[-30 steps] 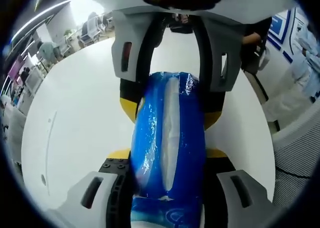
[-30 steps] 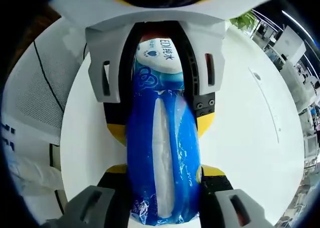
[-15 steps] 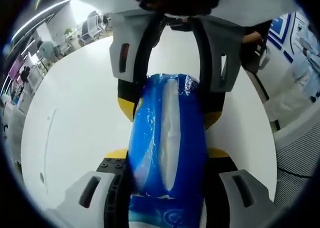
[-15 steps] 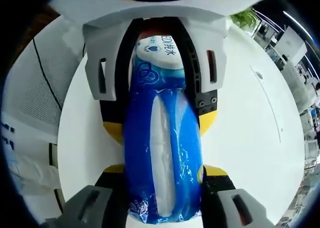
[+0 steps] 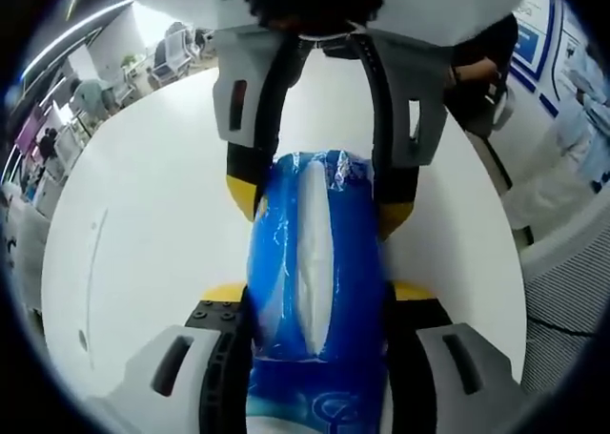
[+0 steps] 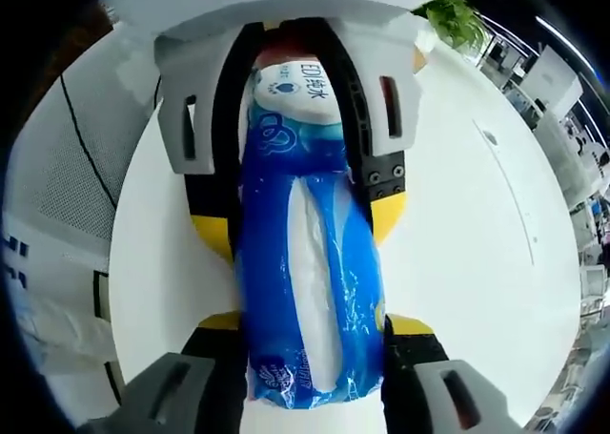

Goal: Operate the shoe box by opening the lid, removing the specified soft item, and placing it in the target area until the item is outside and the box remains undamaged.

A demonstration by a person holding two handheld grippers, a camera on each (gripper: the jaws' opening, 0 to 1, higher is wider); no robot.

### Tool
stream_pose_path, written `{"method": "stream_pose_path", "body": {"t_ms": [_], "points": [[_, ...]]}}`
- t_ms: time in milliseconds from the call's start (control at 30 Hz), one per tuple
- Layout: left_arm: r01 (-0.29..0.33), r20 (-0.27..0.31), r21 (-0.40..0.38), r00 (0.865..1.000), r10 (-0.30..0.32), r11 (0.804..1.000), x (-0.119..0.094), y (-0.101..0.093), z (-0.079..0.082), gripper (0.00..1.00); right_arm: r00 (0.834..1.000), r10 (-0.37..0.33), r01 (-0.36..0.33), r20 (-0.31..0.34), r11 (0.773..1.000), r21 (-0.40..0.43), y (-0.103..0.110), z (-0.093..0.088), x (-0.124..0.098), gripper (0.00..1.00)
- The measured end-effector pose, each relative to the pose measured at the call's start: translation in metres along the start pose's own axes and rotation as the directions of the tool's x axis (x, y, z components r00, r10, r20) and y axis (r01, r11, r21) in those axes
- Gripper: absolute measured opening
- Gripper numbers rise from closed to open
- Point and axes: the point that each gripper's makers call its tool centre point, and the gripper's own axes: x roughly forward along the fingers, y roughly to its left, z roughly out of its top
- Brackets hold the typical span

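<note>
Blue tissue pack [image 5: 315, 291] | clamped endwise between left gripper [image 5: 316, 305] and right gripper [image 6: 310, 324] | above white round table [image 5: 143, 243]

Your left gripper [image 5: 319, 305]: jaws rise from bottom of left gripper view, clamped on near end of blue tissue pack [image 5: 315, 281]. Your right gripper [image 6: 310, 324]: jaws rise from bottom of right gripper view, pressed on opposite end of same pack. Each gripper enters other's view from top centre, pointing downward, yellow-tipped jaws against pack sides. Grippers face each other, nearly in line.
</note>
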Motion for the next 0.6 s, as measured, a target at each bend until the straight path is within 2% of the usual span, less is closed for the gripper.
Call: {"method": "stream_pose_path", "body": {"t_ms": [300,600], "points": [[-0.006,-0.002,0.012,1.0,0.006,1.0,-0.009,-0.001,0.003,0.54,1.0,-0.015,0.015,-0.006,1.0,0.014,0.001,0.001,-0.002,0.54],[-0.025,0.017,0.002,1.0,0.025,1.0,-0.021,0.002,0.006,0.53,0.999,-0.037,0.036,0.02,0.998,0.059,0.001,0.006,-0.012,0.52]]}}
